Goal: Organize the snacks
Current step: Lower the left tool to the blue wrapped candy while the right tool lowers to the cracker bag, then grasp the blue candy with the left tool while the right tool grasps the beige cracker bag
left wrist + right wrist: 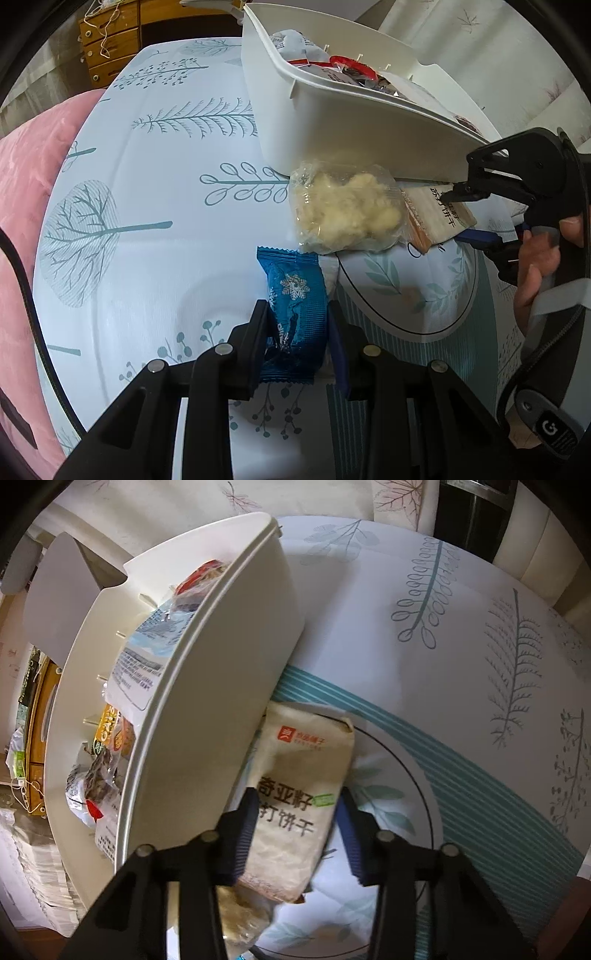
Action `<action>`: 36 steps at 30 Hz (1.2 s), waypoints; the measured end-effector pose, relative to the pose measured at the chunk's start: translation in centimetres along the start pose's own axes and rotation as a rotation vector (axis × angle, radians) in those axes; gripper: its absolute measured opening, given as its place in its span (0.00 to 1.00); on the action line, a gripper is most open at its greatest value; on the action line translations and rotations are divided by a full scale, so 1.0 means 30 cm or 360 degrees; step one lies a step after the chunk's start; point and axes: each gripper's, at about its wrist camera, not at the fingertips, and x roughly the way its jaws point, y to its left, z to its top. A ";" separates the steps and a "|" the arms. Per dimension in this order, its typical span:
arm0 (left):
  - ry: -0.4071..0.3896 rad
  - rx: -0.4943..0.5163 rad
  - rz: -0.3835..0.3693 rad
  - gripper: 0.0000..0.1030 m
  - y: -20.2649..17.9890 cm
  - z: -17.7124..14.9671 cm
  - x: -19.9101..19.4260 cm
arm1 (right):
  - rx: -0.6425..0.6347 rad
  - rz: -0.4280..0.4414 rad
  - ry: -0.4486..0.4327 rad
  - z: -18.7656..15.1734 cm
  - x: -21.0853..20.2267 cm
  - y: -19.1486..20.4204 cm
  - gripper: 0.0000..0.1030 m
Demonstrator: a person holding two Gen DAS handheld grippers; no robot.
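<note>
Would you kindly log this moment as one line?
left gripper: shut on blue snack packet | right gripper: jaws astride cracker packet, not clamped | white bin: part filled

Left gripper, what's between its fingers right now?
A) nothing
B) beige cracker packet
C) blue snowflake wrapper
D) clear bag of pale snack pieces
C: in the left wrist view the left gripper is shut on the blue snowflake wrapper; the clear bag lies apart, further up the tablecloth.

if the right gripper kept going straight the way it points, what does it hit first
Most likely the beige cracker packet already between its jaws, then the tablecloth under it. The right gripper points steeply down, so depth is hard to judge.
</note>
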 end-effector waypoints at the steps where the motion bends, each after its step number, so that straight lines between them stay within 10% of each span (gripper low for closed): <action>1: 0.0001 -0.0004 0.0005 0.28 -0.002 0.000 -0.001 | -0.0002 0.0009 0.0010 0.001 0.001 -0.003 0.35; 23: -0.0118 -0.0184 0.0114 0.28 -0.045 -0.016 -0.123 | -0.0103 0.0189 0.0278 0.099 -0.016 -0.154 0.01; 36: -0.0144 -0.0303 0.0153 0.28 -0.060 -0.036 -0.141 | -0.0174 0.0182 0.0319 0.185 -0.027 -0.249 0.00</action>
